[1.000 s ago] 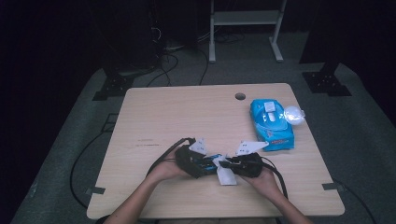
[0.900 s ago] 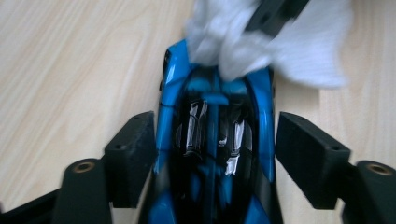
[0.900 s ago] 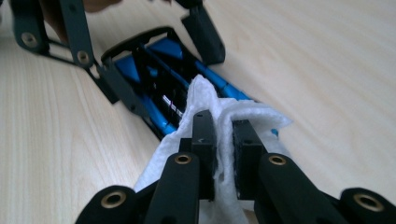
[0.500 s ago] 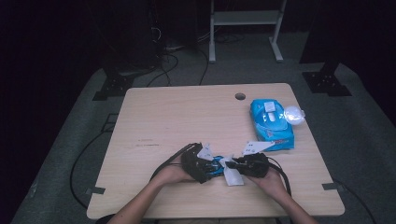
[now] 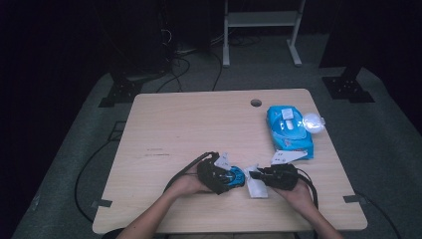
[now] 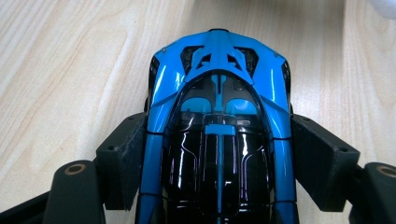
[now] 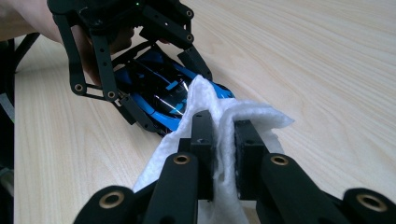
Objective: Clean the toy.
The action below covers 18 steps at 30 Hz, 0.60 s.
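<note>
A glossy blue and black toy car (image 6: 219, 135) rests on the wooden table, and my left gripper (image 5: 226, 178) is shut on its sides; both pads (image 6: 123, 158) press against the body. My right gripper (image 7: 224, 140) is shut on a white wet wipe (image 7: 219, 112) whose folded edge lies against the toy car (image 7: 163, 100) at its front. From above, the toy car (image 5: 235, 176) and the white wet wipe (image 5: 255, 185) sit between the two hands near the table's front edge, with my right gripper (image 5: 256, 175) just right of the car.
A blue pack of wet wipes (image 5: 289, 129) lies at the right side of the table (image 5: 189, 124), with a round white lid (image 5: 313, 121) beside it. A cable hole (image 5: 256, 103) sits near the far edge. Cables trail off the front-left.
Both hands have drawn a little closer together near the front edge. The wipe in the right gripper now touches the car's front.
</note>
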Each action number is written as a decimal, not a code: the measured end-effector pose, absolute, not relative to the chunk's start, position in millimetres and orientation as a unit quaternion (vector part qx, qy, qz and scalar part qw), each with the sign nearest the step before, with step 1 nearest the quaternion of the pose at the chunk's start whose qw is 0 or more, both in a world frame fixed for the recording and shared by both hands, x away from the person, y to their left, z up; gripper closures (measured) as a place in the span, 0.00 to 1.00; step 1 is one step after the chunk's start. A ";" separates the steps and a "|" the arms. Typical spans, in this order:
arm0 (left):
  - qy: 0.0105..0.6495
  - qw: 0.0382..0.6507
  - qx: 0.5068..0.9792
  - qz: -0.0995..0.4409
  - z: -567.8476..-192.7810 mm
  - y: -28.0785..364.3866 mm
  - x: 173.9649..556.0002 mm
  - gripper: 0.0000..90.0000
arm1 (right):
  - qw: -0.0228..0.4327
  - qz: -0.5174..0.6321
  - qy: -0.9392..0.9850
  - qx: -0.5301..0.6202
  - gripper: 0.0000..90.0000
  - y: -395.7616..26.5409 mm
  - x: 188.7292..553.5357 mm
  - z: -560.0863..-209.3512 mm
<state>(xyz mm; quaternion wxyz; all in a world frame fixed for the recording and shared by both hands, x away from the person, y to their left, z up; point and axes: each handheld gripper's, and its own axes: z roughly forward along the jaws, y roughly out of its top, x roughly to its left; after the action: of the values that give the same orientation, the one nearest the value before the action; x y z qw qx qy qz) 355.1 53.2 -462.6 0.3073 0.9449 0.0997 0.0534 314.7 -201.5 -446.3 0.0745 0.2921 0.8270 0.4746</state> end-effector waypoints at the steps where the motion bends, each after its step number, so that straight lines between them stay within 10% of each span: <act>1: 0.102 0.308 0.944 0.053 -462.2 53.6 355.1 0.29 | 0.074 0.475 0.826 0.293 0.89 -202.4 314.5 -446.0; 18: 0.110 0.316 0.940 0.065 -450.8 55.9 363.1 0.30 | 0.073 0.485 0.817 0.304 0.89 -207.5 315.9 -442.4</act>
<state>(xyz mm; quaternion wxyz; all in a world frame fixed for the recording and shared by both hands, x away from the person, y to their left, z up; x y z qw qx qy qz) 363.1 55.9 -450.8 0.3161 0.9401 0.1100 0.0650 315.9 -207.5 -442.4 0.0727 0.3039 0.8169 0.4848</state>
